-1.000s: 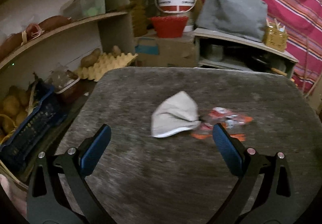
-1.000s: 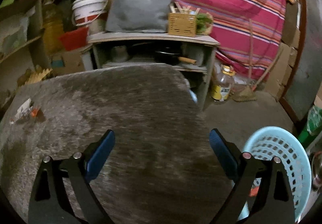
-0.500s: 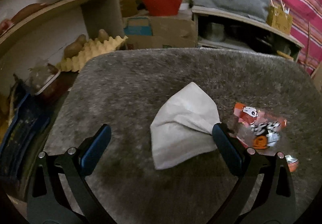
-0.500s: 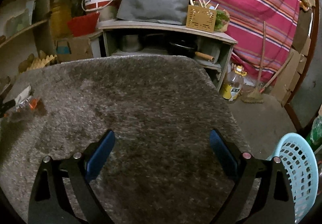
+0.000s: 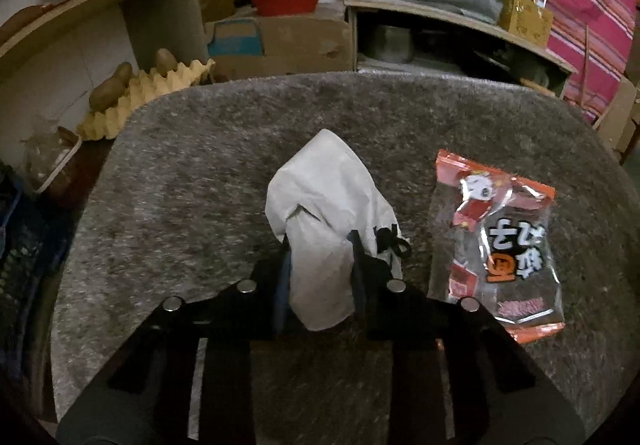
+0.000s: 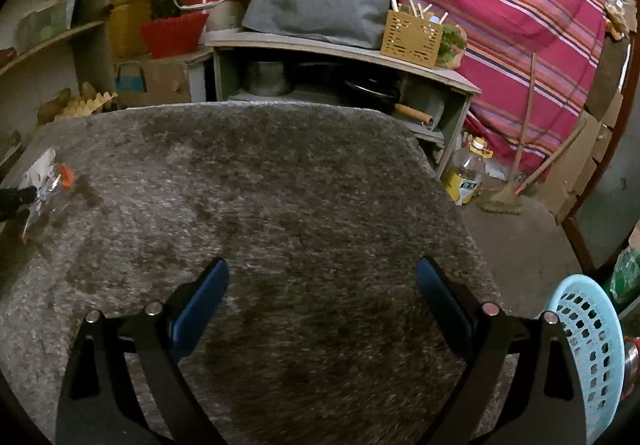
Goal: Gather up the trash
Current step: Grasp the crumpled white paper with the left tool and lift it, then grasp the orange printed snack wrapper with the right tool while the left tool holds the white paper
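Your left gripper [image 5: 320,265] is the one that matters here: its jaws have just been closing and now pinch the near end of the white face mask [image 5: 326,205], with the fabric bunched up between the pads. The mask's long axis runs straight away from you, in line with the jaws, so the far end still lies on the grey carpeted desk [image 5: 200,173], roughly mid-way between its left and right edges. A black ear loop curls out just right of the right pad.

Just beside the mask, toward the right edge of the desk, lies the orange snack wrapper [image 5: 500,245], flat and apart from the jaws, its length also running near to far.

Your right gripper [image 6: 320,301] hangs over bare carpet with its jaws wide and nothing between them. It is well apart from both pieces of trash, which from its view sit at the far left edge. The blue basket [image 6: 592,345] stands on the floor off the desk's near right corner, beside this gripper. So the lift is probably followed by a carry rightward across the desk.
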The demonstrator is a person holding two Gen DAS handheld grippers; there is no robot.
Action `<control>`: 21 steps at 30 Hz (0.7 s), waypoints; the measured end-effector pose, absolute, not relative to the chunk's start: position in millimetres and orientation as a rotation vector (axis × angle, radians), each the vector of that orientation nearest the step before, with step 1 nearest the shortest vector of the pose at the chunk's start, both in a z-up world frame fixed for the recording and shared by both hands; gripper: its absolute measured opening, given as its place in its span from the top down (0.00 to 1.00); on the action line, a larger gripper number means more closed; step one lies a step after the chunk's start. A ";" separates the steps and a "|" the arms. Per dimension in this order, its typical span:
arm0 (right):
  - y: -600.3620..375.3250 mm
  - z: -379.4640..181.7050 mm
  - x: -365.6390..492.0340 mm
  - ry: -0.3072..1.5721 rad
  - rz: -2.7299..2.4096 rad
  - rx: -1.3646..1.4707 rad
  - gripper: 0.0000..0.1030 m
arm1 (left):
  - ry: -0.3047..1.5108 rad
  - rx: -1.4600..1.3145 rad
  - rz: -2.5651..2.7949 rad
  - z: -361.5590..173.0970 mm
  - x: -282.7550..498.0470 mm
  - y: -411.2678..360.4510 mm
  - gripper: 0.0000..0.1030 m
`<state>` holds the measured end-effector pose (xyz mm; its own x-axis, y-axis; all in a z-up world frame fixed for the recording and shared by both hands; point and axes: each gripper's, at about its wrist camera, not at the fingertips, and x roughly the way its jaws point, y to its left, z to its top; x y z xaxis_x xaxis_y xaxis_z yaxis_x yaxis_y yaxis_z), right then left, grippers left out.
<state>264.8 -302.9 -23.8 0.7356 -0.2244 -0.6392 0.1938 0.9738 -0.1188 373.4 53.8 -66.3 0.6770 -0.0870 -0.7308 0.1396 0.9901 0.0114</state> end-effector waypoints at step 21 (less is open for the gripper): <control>-193.3 4.4 273.8 0.653 -0.093 -0.065 0.10 | 0.614 -0.006 0.047 4.4 260.5 134.0 0.77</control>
